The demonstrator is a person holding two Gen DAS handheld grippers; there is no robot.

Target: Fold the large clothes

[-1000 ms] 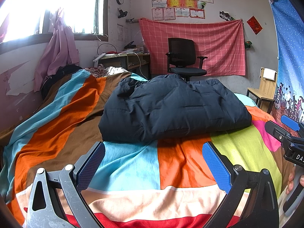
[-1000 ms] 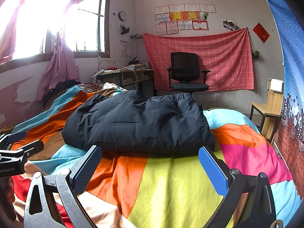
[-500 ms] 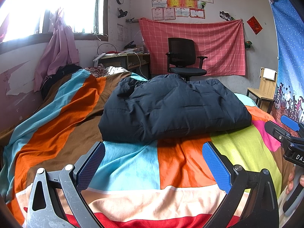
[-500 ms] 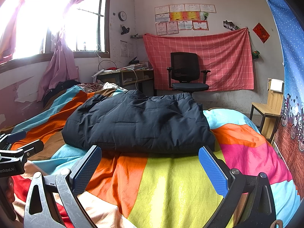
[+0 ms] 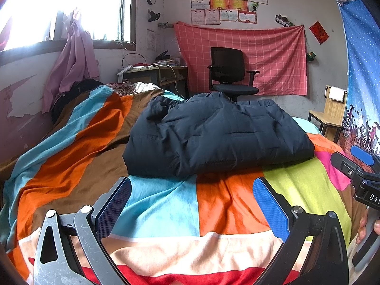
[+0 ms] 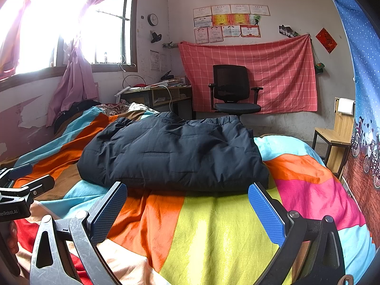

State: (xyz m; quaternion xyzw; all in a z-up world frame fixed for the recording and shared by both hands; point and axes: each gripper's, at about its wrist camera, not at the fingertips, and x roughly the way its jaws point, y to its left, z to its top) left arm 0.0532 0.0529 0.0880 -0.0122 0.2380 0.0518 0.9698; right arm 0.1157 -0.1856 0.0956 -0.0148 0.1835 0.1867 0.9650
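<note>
A dark navy padded jacket (image 5: 213, 135) lies folded into a thick rectangular bundle on the striped multicoloured bedspread (image 5: 166, 209); it also shows in the right wrist view (image 6: 173, 154). My left gripper (image 5: 192, 204) is open and empty, held above the bedspread a short way in front of the jacket. My right gripper (image 6: 187, 206) is open and empty, also just short of the jacket's near edge. The right gripper shows at the right edge of the left wrist view (image 5: 361, 168). The left gripper shows at the left edge of the right wrist view (image 6: 21, 185).
A black office chair (image 6: 232, 92) stands beyond the bed in front of a red checked cloth (image 6: 261, 71). A desk (image 6: 156, 95) sits at the back left under the window. A wooden chair (image 6: 337, 130) stands at the right by a blue curtain (image 6: 361, 71).
</note>
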